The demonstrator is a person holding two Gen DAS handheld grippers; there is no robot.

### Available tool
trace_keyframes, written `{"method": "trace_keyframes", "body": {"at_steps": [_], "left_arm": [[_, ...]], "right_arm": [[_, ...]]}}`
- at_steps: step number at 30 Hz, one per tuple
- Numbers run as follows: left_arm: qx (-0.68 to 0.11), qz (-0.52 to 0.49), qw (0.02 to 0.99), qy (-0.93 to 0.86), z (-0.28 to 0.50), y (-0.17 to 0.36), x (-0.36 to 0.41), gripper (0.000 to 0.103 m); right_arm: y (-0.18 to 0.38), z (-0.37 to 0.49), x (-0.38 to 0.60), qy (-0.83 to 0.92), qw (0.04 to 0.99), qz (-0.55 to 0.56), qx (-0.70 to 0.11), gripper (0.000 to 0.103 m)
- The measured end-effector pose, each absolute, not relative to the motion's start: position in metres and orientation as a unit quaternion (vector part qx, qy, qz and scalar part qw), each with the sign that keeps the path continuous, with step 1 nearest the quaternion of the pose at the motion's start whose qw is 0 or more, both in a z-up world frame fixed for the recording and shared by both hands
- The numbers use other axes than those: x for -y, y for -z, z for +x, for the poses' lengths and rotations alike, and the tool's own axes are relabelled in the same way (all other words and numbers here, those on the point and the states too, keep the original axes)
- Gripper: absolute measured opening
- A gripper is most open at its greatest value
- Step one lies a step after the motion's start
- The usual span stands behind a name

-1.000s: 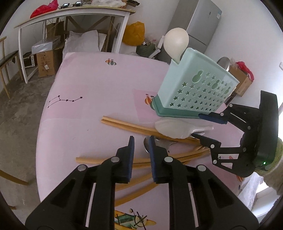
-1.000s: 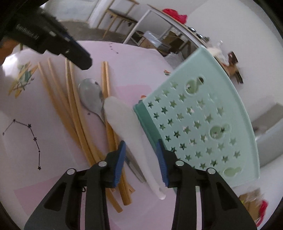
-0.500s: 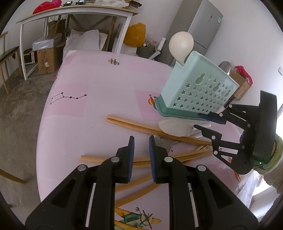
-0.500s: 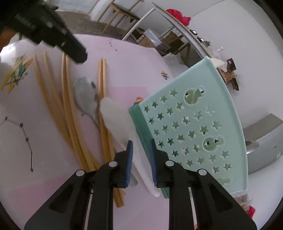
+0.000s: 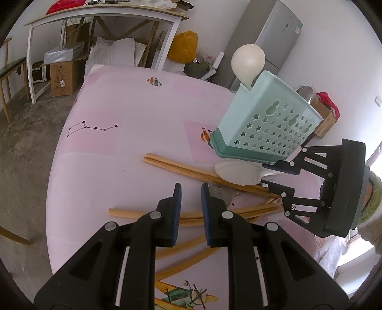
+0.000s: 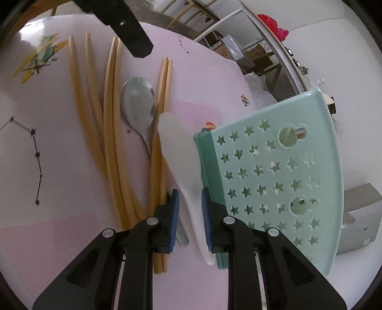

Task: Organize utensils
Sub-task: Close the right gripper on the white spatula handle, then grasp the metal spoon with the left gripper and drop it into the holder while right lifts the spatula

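Note:
A mint green utensil holder [image 5: 267, 128] [image 6: 274, 178] with star holes stands on the pink table [image 5: 119, 155], with a white spoon [image 5: 248, 63] upright in it. A white plastic spoon [image 6: 179, 147] [image 5: 236, 173] lies against the holder's base. My right gripper [image 6: 190, 190] [image 5: 279, 177] is shut on its handle. Beside it lie a metal spoon [image 6: 138, 105] and several wooden chopsticks [image 6: 112, 119] [image 5: 186, 167]. My left gripper [image 5: 189, 188] hovers over the chopsticks, its jaws a narrow gap apart with nothing between them.
A white desk [image 5: 107, 14], a cardboard box [image 5: 63, 78], a yellow bag [image 5: 182, 46] and a grey fridge [image 5: 269, 31] stand beyond the table's far edge. A sleeve [image 5: 372, 198] shows behind my right gripper.
My right gripper's jaws have closed onto the white plastic spoon's handle, and its wrist has rolled. The left gripper has barely moved.

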State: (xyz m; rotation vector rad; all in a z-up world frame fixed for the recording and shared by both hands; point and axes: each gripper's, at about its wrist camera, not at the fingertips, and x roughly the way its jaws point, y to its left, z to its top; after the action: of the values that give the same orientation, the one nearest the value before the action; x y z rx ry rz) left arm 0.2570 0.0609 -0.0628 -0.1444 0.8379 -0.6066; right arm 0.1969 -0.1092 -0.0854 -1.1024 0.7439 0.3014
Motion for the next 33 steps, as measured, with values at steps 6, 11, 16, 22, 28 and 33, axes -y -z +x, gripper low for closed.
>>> {"method": "trace_keyframes", "body": {"at_steps": [6, 11, 16, 22, 28, 33], "left_arm": [[-0.400, -0.073, 0.867, 0.289, 0.258, 0.064, -0.066, 0.015], [-0.402, -0.075, 0.865, 0.290, 0.258, 0.064, -0.068, 0.015], [-0.403, -0.086, 0.862, 0.296, 0.258, 0.062, -0.068, 0.015], [-0.412, -0.090, 0.852, 0.310, 0.261, 0.060, -0.060, 0.015], [-0.456, -0.089, 0.830, 0.307, 0.269, 0.068, -0.047, 0.015], [-0.489, -0.074, 0.823, 0.281, 0.273, 0.072, -0.038, 0.016]], "right_arm": [[0.073, 0.206, 0.113, -0.117, 0.806, -0.480, -0.326, 0.019], [0.072, 0.213, 0.114, -0.113, 0.816, -0.465, -0.324, 0.019], [0.079, 0.223, 0.109, -0.116, 0.821, -0.460, -0.318, 0.016], [0.073, 0.219, 0.115, -0.091, 0.844, -0.437, -0.297, 0.004], [0.060, 0.197, 0.126, -0.057, 0.870, -0.407, -0.273, 0.004], [0.048, 0.182, 0.137, -0.020, 0.890, -0.381, -0.249, 0.004]]}}
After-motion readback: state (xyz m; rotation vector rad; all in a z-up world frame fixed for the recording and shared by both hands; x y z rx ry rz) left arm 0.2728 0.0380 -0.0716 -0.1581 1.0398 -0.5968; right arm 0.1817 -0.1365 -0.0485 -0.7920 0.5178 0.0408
